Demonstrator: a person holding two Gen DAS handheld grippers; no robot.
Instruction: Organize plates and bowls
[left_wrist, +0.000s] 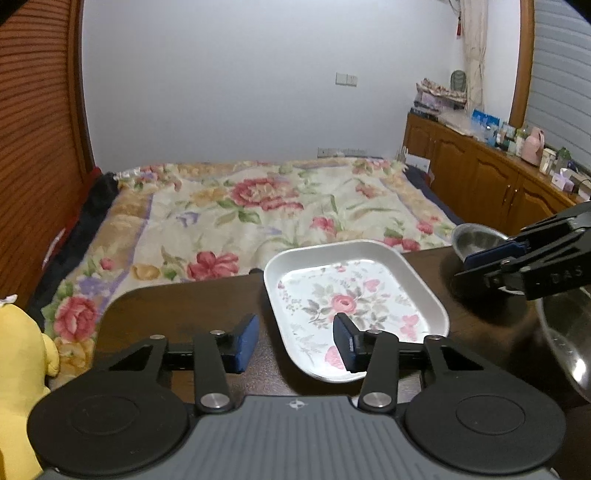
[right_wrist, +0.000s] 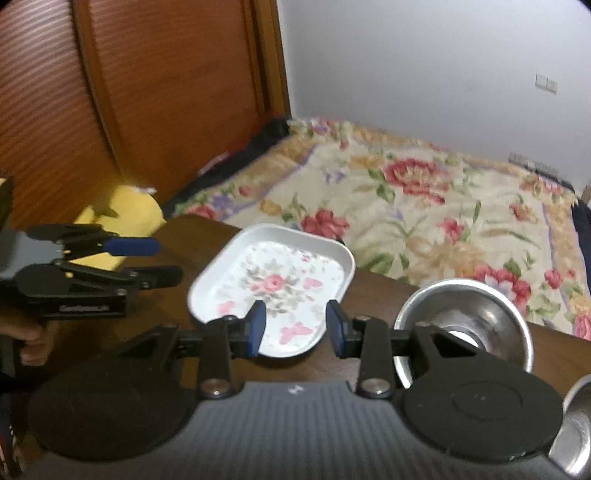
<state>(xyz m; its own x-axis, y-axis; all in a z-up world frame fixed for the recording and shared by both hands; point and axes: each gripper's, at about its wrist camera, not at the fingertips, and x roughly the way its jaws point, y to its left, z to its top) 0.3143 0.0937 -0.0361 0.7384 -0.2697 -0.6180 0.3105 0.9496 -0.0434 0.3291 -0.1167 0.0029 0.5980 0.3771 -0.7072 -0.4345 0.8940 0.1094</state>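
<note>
The left gripper (left_wrist: 293, 341) hangs low over the table (left_wrist: 177, 314), jaws spread and empty. The tray's (left_wrist: 369, 251) left rim runs between the pads, untouched. To lift it well, I would slide one pad under that rim, the other inside, and close gently; a shallow wall like this may slip.

In the right wrist view the tray (right_wrist: 295, 236) lies at 12 o'clock of the right gripper (right_wrist: 295, 326), whose jaws are also parted with nothing gripped, above the near rim. A steel bowl (right_wrist: 461, 317) sits at 3 o'clock of the tray. Both grippers tilt down toward the table.
</note>
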